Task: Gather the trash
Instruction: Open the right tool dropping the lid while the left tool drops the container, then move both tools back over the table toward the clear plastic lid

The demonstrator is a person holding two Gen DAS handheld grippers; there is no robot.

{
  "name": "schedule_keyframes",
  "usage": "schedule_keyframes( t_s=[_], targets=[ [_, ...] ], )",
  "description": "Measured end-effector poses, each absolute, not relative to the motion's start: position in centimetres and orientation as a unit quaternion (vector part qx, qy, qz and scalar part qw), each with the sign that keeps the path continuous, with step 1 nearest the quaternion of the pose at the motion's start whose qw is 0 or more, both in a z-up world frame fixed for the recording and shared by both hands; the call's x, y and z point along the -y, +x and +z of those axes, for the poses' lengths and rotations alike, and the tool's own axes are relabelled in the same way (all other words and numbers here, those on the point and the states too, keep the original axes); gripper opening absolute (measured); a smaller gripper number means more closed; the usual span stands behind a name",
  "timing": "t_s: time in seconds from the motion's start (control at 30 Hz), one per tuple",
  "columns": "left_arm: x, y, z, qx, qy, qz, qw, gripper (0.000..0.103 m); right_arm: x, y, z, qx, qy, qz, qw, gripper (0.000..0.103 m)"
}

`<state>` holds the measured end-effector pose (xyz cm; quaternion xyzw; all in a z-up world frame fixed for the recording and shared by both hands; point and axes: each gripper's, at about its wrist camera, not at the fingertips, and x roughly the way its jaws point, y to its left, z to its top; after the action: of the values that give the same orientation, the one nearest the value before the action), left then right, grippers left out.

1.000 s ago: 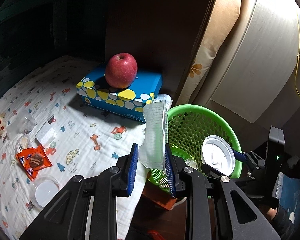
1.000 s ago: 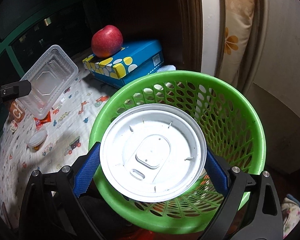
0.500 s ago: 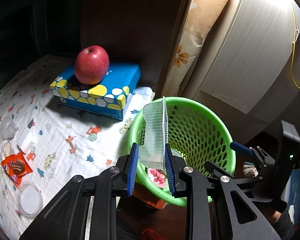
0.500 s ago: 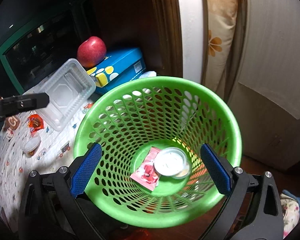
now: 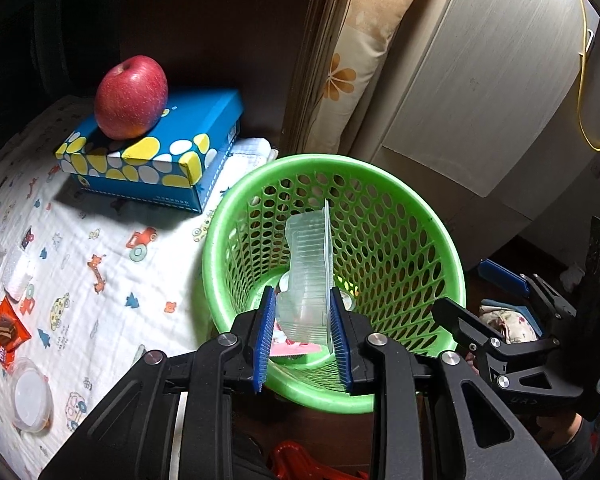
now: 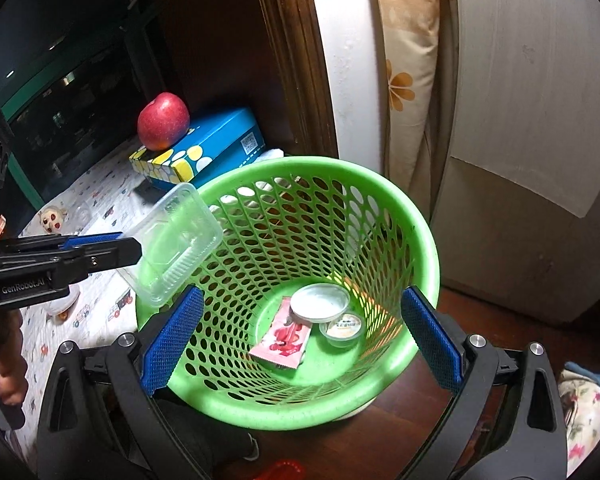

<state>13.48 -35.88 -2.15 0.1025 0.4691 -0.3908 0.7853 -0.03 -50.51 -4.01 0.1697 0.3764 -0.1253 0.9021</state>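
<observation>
My left gripper (image 5: 302, 336) is shut on a clear plastic food tray (image 5: 308, 272) and holds it on edge over the near rim of the green mesh basket (image 5: 432, 224). From the right wrist view the tray (image 6: 176, 240) hangs over the basket's left rim (image 6: 428, 232). My right gripper (image 6: 300, 332) is open and empty above the basket. In the basket lie a white lid (image 6: 320, 302), a small sauce cup (image 6: 342, 330) and a pink wrapper (image 6: 284, 336).
A red apple (image 5: 131, 98) sits on a blue spotted box (image 5: 156, 152) on the patterned cloth (image 5: 80, 264). An orange snack wrapper (image 5: 2, 330) and a round lidded cup (image 5: 30, 396) lie at the left. A pillow (image 5: 352, 60) and a white cabinet (image 5: 480, 80) stand behind.
My right gripper opened and dropped the white lid into the basket, then stayed open above it. My left gripper carried the clear tray rightward to over the basket.
</observation>
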Motion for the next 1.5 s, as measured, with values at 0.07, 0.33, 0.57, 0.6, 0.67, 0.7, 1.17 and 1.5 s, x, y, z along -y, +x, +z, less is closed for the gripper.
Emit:
schedule_keyframes(
  t_s=[0.07,0.33,0.57,0.6,0.67,0.7,1.17,1.5],
  targets=[
    [35.7,13.4,-2.3,-0.47,0.1,-0.385,0.788,0.048,50.4,-0.2,-3.9,-0.376,0.17,-0.123,0.902,0.098],
    [33.2,13.3,-1.9,-0.463,0.091,-0.37,0.8,0.05,49.0,0.2,-3.6,-0.374,0.166,-0.106,0.906,0.098],
    [27.6,14.5,-2.0,-0.466,0.071,-0.314,0.824,0.056,46.6,1.4,-3.2,-0.375,0.157,-0.079,0.91,0.098],
    [26.7,14.7,-2.0,-0.465,0.069,-0.305,0.828,0.058,46.1,1.7,-3.2,-0.375,0.156,-0.074,0.911,0.098],
    [24.9,15.1,-2.1,-0.464,0.066,-0.287,0.835,0.059,45.3,2.2,-3.1,-0.376,0.152,-0.066,0.911,0.098],
    [23.9,15.5,-2.2,-0.465,0.063,-0.278,0.838,0.062,44.8,2.4,-3.1,-0.377,0.151,-0.062,0.912,0.098],
    [11.8,19.0,-5.3,-0.472,0.073,-0.169,0.862,0.09,38.9,5.7,-2.2,-0.383,0.122,-0.008,0.916,0.098],
    [9.2,21.1,-9.2,-0.503,0.096,-0.166,0.843,0.093,35.2,8.0,-2.4,-0.395,0.106,0.024,0.912,0.098]
  ],
)
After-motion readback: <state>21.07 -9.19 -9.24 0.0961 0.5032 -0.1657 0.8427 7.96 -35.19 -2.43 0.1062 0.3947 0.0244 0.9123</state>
